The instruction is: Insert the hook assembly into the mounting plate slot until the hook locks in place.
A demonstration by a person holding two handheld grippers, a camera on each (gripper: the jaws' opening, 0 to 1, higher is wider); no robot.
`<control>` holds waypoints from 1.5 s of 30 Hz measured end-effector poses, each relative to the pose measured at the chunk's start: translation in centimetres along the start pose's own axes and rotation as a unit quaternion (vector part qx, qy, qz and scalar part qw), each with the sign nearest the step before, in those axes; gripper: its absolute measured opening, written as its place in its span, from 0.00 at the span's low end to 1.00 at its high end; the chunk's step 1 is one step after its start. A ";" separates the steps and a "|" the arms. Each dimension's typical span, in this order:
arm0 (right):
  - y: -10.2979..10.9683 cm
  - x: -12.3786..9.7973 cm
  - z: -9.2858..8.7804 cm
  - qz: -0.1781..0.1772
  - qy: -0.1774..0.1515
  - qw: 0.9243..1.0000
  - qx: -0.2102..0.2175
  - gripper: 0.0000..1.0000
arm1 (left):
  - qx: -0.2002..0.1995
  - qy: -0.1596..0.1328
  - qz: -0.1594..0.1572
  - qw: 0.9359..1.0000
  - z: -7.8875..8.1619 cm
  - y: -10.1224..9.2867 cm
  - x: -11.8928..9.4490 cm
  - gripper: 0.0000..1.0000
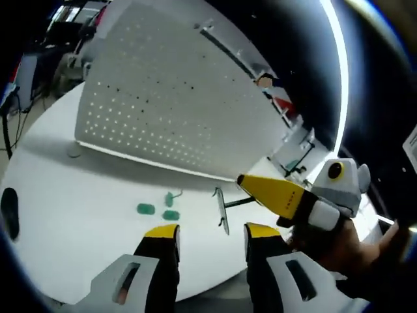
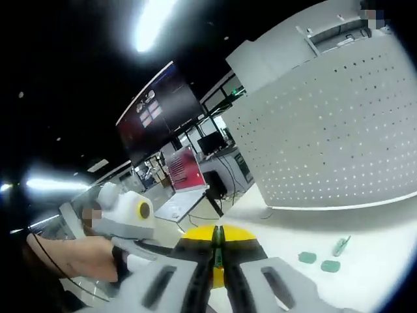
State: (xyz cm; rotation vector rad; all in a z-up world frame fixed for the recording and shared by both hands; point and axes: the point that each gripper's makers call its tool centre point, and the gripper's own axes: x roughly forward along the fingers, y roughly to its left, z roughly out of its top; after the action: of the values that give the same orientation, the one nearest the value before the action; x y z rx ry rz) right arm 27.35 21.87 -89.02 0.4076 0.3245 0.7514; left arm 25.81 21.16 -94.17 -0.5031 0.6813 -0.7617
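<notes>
Left gripper view shows the left claw open, with its jaws apart above the white bench and nothing between them. Just beyond it on the bench lies the hook assembly, a thin metal piece with a dark rod. The right claw comes in from the right, and its yellow tip is close to this rod. To the left of the hook lie three small green pieces. Behind them stands the white perforated mounting plate, upright at the far side. In the right gripper view the right claw is closed on a thin green-dark part, while the left claw is at the left, held by a hand.
</notes>
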 end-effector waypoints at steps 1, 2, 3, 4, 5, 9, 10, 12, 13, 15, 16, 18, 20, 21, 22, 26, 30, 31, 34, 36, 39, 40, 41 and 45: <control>0.2 0.0 0.0 0.001 -0.001 1.000 -0.001 0.00 | -0.005 -0.003 -0.005 1.000 0.0 -0.2 0.0 0.35; 0.3 0.0 0.0 0.002 -0.002 1.000 -0.001 0.00 | -0.010 -0.004 -0.008 1.000 0.1 -0.3 0.0 0.33; 0.4 -0.1 0.0 0.004 -0.001 1.000 -0.001 0.00 | -0.011 -0.005 -0.008 1.000 0.1 -0.3 -0.1 0.31; 0.5 -0.1 0.1 0.005 -0.001 1.000 -0.001 0.00 | -0.012 -0.005 -0.008 1.000 0.1 -0.4 -0.1 0.30; 0.7 -0.2 0.2 0.006 -0.002 1.000 -0.006 0.00 | -0.012 -0.007 -0.010 1.000 0.2 -0.5 -0.1 0.27; 1.1 -0.3 0.5 0.010 -0.004 1.000 -0.017 0.00 | -0.026 -0.021 -0.019 0.999 0.8 -0.7 -0.5 0.18; 1.3 -0.4 0.7 0.011 -0.008 1.000 -0.019 0.00 | -0.032 -0.026 -0.022 0.999 1.0 -0.7 -0.6 0.16; 1.5 -0.5 0.9 0.012 -0.014 1.000 -0.024 0.00 | -0.040 -0.029 -0.030 0.998 1.2 -0.9 -0.7 0.14; 1.7 -0.5 1.0 0.012 -0.016 0.999 -0.027 0.00 | -0.043 -0.028 -0.032 0.998 1.2 -1.0 -0.6 0.14; 1.9 -0.4 1.0 0.015 -0.016 0.999 -0.028 0.00 | -0.042 -0.027 -0.037 0.998 1.2 -1.3 -0.7 0.11; 2.0 -0.5 1.1 0.015 -0.017 0.999 -0.030 0.00 | -0.044 -0.027 -0.040 0.998 1.1 -1.4 -0.7 0.09; 2.2 -0.5 1.0 0.016 -0.017 0.999 -0.031 0.00 | -0.044 -0.030 -0.046 0.998 1.2 -1.8 -0.8 0.05; 2.4 -0.6 1.2 0.016 -0.019 0.999 -0.034 0.00 | -0.038 -0.036 -0.044 0.998 1.3 -1.9 -1.0 0.05; 2.5 -0.7 1.2 0.016 -0.020 0.999 -0.037 0.00 | -0.039 -0.036 -0.045 0.998 1.3 -2.0 -1.0 0.05; 2.6 -0.7 1.3 0.016 -0.021 0.999 -0.040 0.00 | -0.039 -0.036 -0.045 0.998 1.4 -2.0 -1.0 0.05; 3.1 -0.8 1.2 0.017 -0.020 0.998 -0.064 0.00 | -0.025 -0.036 -0.037 0.998 1.4 -2.1 -1.1 0.03; 3.4 -0.9 1.7 0.015 -0.028 0.996 -0.083 0.00 | -0.028 -0.043 -0.038 0.998 1.7 -2.3 -1.2 0.02; 3.4 -0.9 1.8 0.015 -0.028 0.996 -0.085 0.00 | -0.029 -0.043 -0.038 0.998 1.8 -2.4 -1.2 0.01; 3.4 -1.1 2.7 0.016 -0.039 0.996 -0.082 0.01 | 0.002 -0.054 -0.014 0.998 2.6 -2.0 -1.4 0.01; 3.3 -1.6 4.3 0.010 -0.069 0.994 -0.084 0.05 | 0.024 -0.062 0.002 0.998 3.4 -1.6 -1.6 0.01; 3.5 -2.3 5.9 0.020 -0.085 0.994 -0.063 0.07 | 0.030 -0.081 0.005 0.996 4.5 -1.5 -2.2 0.01; 3.4 -2.4 6.1 0.018 -0.085 0.994 -0.063 0.07 | 0.032 -0.083 0.008 0.996 4.6 -1.4 -2.4 0.01; 3.3 -2.6 6.4 0.017 -0.088 0.994 -0.064 0.07 | 0.038 -0.087 0.012 0.995 4.8 -1.2 -2.5 0.01; 2.7 -2.5 6.0 0.015 -0.070 0.996 -0.045 0.09 | 0.069 -0.111 0.015 0.991 5.4 -1.2 -3.0 0.01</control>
State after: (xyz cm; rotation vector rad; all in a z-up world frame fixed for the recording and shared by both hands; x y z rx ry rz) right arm 26.58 20.41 -82.23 0.3784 0.1521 0.7602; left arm 27.51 23.63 -88.68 -0.4416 0.4256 -0.7079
